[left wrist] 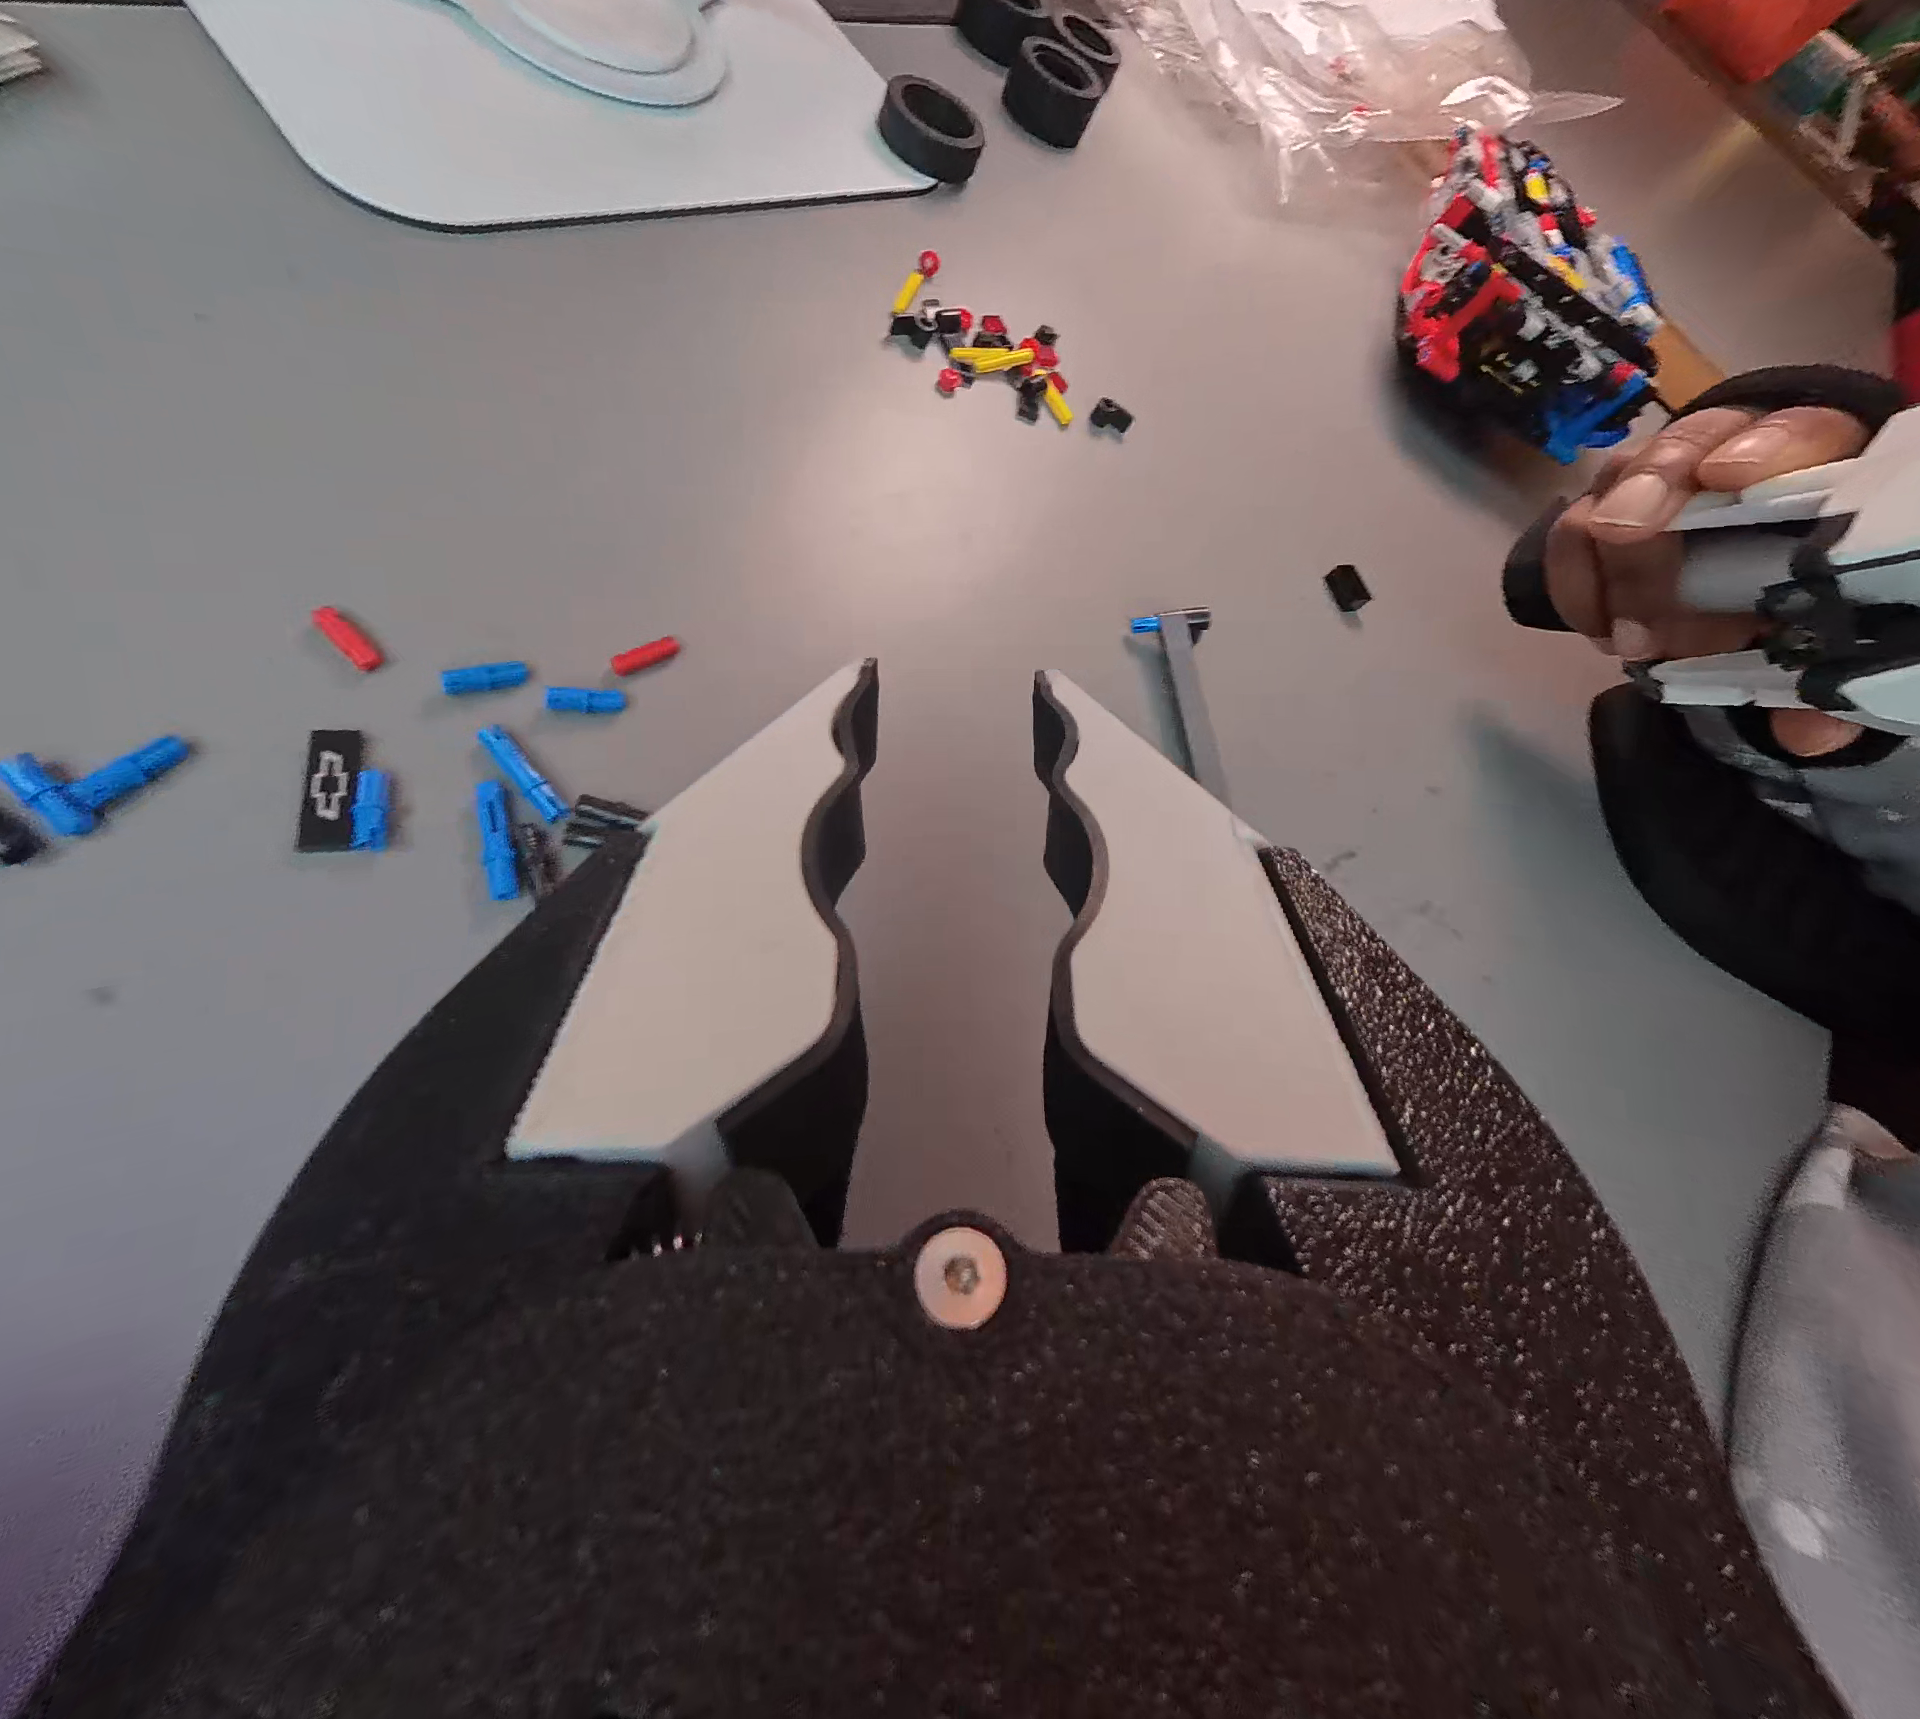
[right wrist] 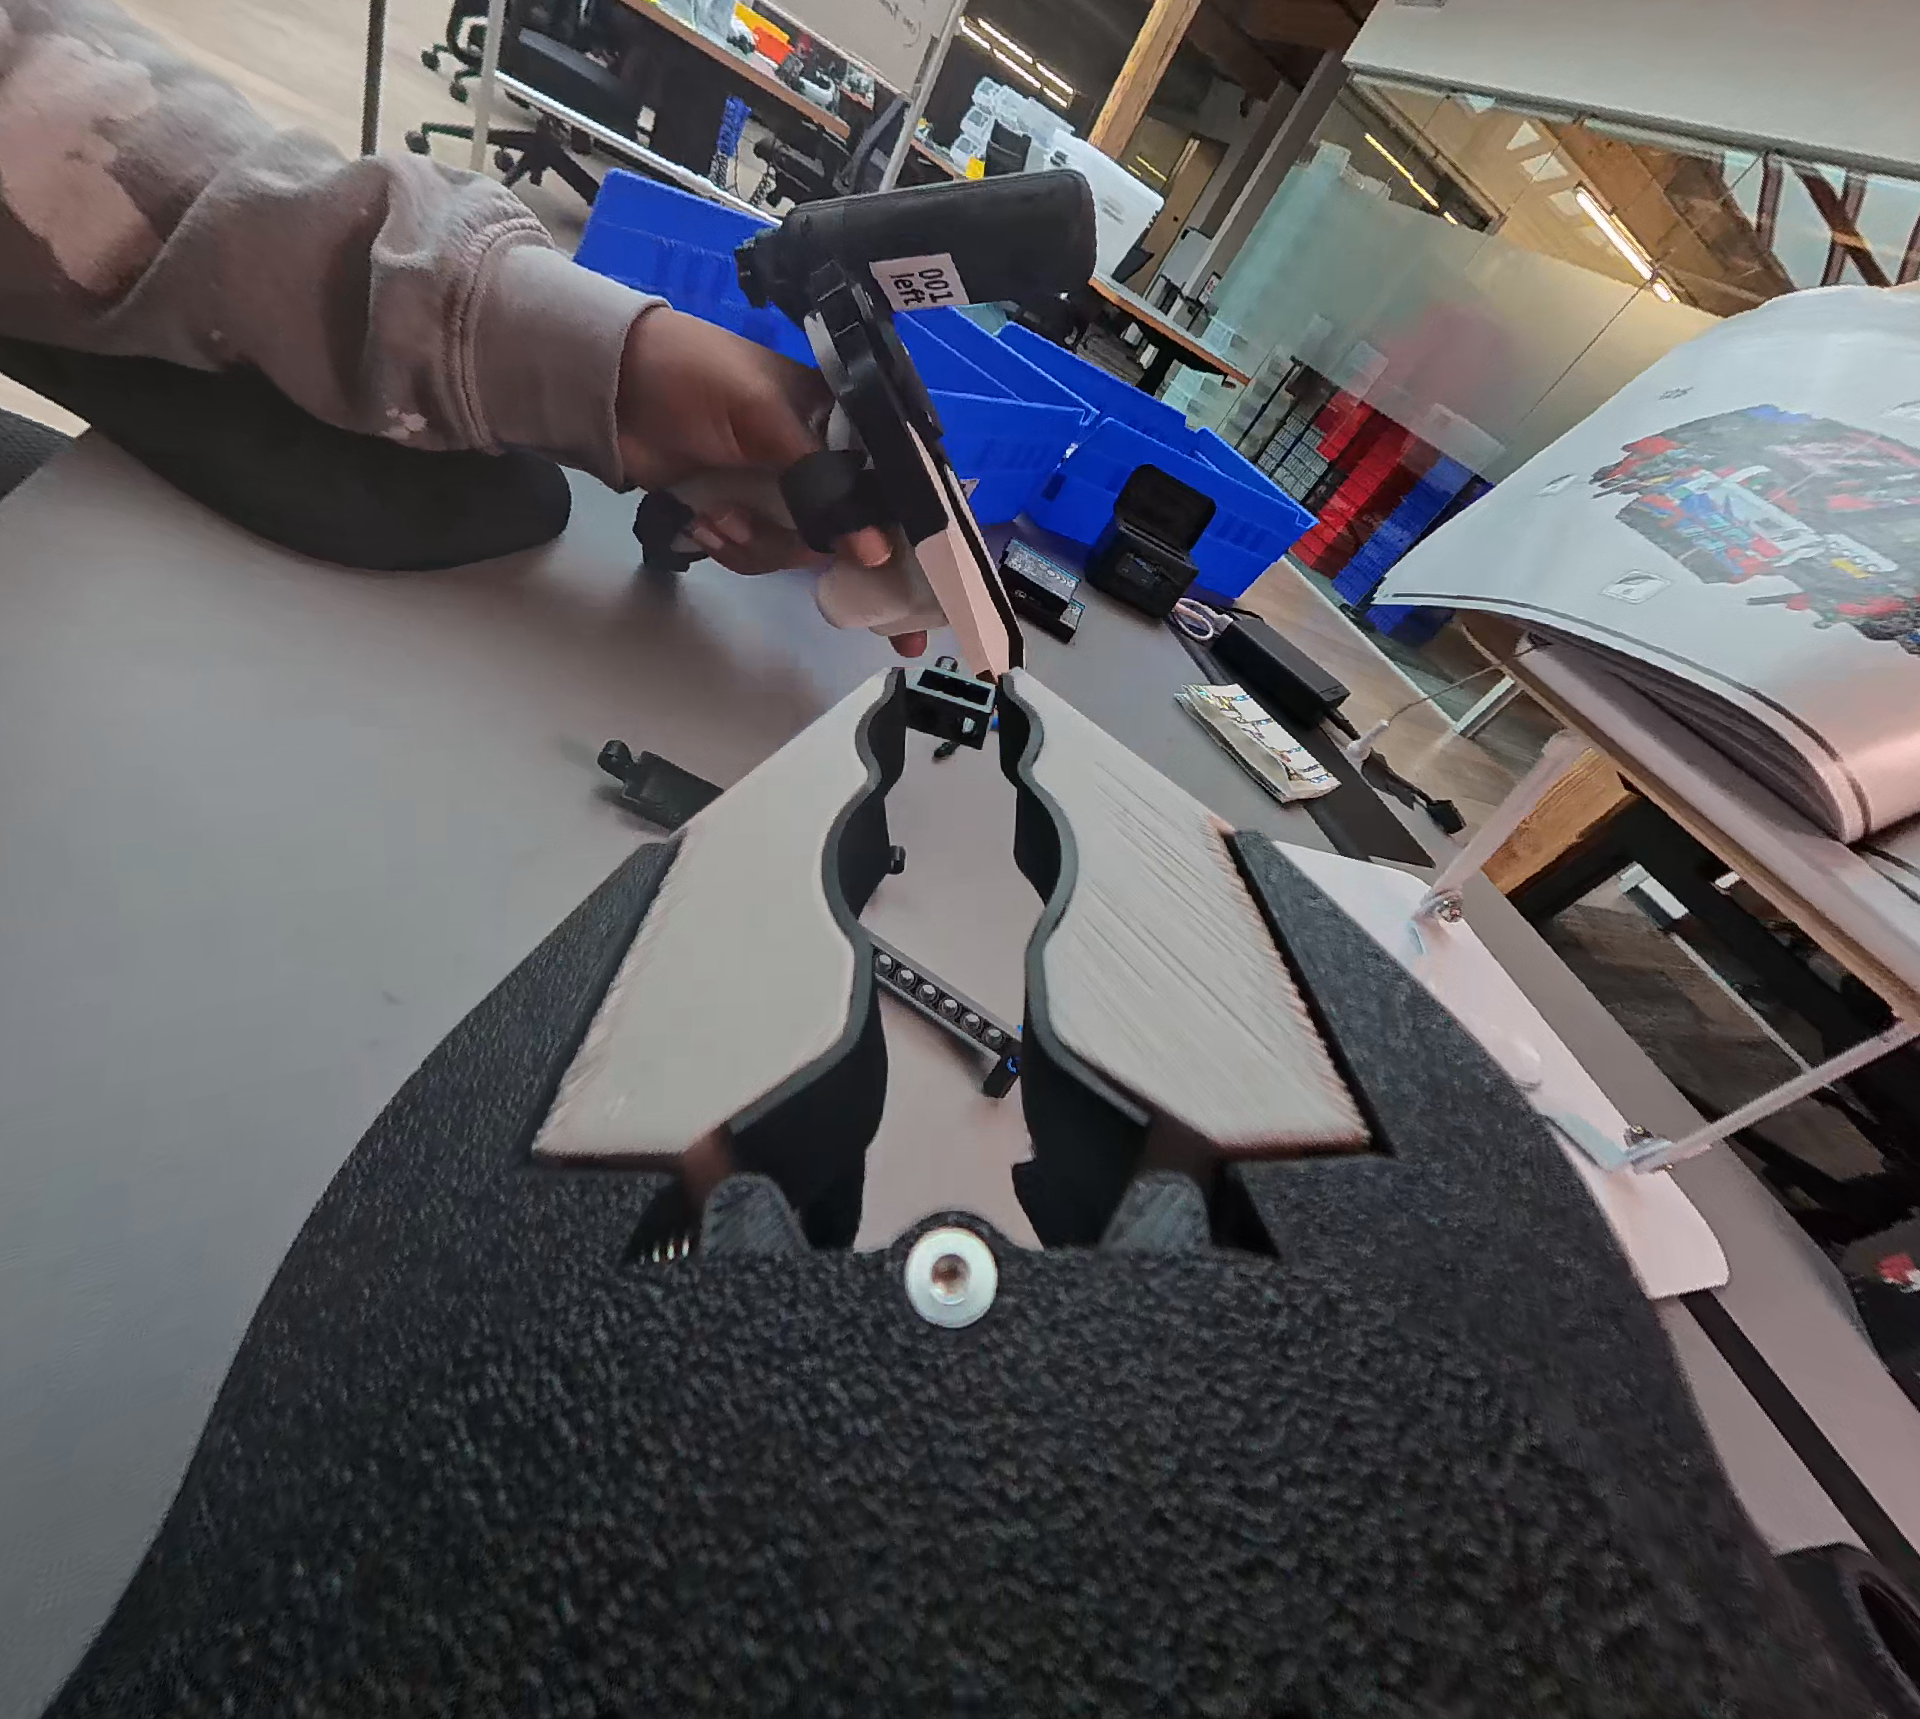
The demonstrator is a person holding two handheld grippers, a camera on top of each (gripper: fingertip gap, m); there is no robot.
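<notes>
My left gripper [left wrist: 956, 682] is open and empty, low over the grey table [left wrist: 623, 443]. A grey beam with a blue pin [left wrist: 1184, 693] lies just right of its right finger, and a small black piece [left wrist: 1348, 589] lies farther right. Blue and red pins [left wrist: 520, 776] are scattered to its left. My right gripper [right wrist: 951, 687] is shut on a small black connector piece [right wrist: 951, 705] at its fingertips, above the table. The left gripper also shows in the right wrist view [right wrist: 987, 646], held by a hand, its tip just behind that piece.
A pile of small red, yellow and black parts [left wrist: 987, 350], black tyres [left wrist: 1029, 48], a white stand base [left wrist: 468, 59], plastic bags [left wrist: 1299, 7] and a built model [left wrist: 1527, 298] lie ahead. A black holed beam [right wrist: 940, 1004], an open booklet [right wrist: 1714, 547] and blue bins [right wrist: 1039, 412] are nearby. There is about 15 centimeters between the tips of the two grippers.
</notes>
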